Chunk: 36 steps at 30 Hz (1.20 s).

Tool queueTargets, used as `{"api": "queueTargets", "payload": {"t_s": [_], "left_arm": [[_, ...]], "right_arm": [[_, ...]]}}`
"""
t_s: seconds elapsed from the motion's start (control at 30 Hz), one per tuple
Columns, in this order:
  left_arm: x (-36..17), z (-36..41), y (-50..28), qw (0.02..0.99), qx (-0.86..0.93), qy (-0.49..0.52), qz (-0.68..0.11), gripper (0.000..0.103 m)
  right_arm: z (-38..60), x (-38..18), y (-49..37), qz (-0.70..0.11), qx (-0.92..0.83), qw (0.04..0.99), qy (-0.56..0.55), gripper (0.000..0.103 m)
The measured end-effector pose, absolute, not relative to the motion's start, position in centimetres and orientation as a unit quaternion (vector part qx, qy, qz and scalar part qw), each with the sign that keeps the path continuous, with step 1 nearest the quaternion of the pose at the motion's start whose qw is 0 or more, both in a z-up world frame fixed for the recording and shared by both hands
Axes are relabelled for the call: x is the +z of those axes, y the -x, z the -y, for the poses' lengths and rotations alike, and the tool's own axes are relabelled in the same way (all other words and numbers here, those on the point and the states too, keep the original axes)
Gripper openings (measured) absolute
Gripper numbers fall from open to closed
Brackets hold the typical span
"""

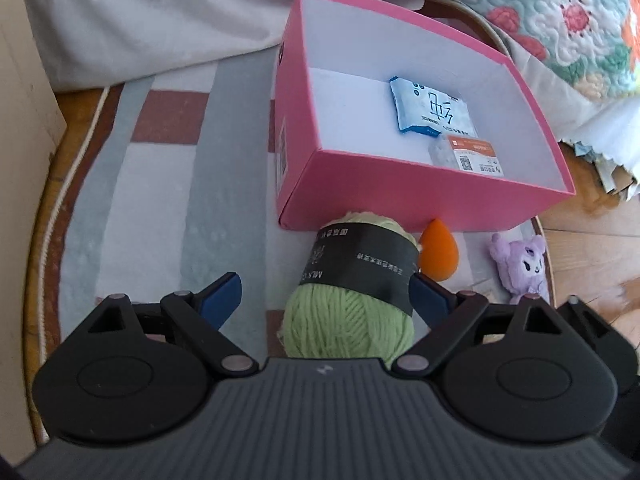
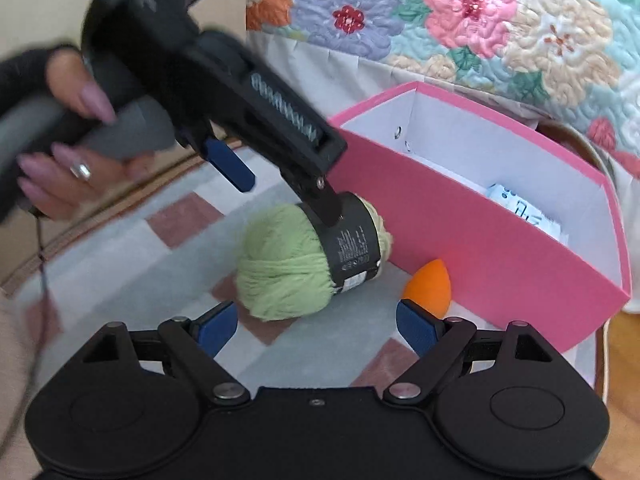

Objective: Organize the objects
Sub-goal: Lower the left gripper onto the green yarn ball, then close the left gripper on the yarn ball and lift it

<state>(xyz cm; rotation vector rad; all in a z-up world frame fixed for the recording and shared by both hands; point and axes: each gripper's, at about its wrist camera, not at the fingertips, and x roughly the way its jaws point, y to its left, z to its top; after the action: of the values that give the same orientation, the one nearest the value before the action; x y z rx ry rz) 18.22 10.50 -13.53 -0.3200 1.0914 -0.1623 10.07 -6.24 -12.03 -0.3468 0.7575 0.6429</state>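
My left claw [image 1: 324, 300] is spread wide around the green yarn ball [image 1: 352, 300], pads not pressing it. The yarn sits on the striped rug [image 1: 160, 200], just in front of the pink box [image 1: 420, 196]. My right claw [image 2: 316, 326] hangs open and empty, near the orange sponge [image 2: 428, 282].

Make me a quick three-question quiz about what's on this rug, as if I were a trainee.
1. True or false: the green yarn ball is already inside the pink box.
2. Which lies beside the yarn, outside the box? A) orange sponge B) blue-and-white packet C) orange-labelled packet
3. Fill in: the left gripper has its jaws ____ around the yarn.

Key:
1. False; it lies on the striped rug.
2. A; both packets are in the box.
3. Open; the pads sit either side of the yarn without squeezing it.
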Motion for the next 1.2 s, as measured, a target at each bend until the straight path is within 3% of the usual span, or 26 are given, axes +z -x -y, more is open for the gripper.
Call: {"api": "queueTargets", "payload": {"t_s": [0.13,0.27,0.4,0.73,0.97,1.07,1.13,1.2], "left_arm": [[-14.6,-11.4,-18.1,0.817,-0.12,0.228,-0.516,0.086],[-15.3,-11.5,-17.8,0.802,-0.136,0.271,-0.514,0.066],[-16.7,-13.2,-17.4,0.768,-0.156,0.372,-0.497,0.066],[-17.5,-11.2,-17.7,0.788,-0.122,0.299,-0.524,0.068],[-18.0,-12.0,-17.1,0.757,-0.118,0.382,-0.517,0.051],[-18.3,-12.0,-17.0,0.755,-0.11,0.392,-0.515,0.05],[-18.1,-11.5,-17.1,0.759,-0.107,0.385,-0.514,0.05],[-17.8,-10.8,-17.0,0.769,-0.1,0.367,-0.514,0.05]], "right_arm": [[5.5,-12.9,-10.4,-0.366,0.318,0.86,0.16,0.089],[4.7,-13.4,-10.5,-0.366,0.33,0.856,0.158,0.089],[4.5,-14.4,-11.1,-0.383,0.322,0.856,0.133,0.092],[7.9,-15.9,-12.8,-0.44,0.29,0.849,-0.027,0.091],[7.0,-15.1,-12.5,-0.426,0.304,0.852,-0.014,0.091],[7.0,-14.9,-12.9,-0.425,0.3,0.854,-0.018,0.091],[7.2,-15.2,-13.5,-0.43,0.286,0.856,-0.017,0.077],[7.4,-15.4,-14.4,-0.447,0.283,0.848,-0.023,0.071]]}}
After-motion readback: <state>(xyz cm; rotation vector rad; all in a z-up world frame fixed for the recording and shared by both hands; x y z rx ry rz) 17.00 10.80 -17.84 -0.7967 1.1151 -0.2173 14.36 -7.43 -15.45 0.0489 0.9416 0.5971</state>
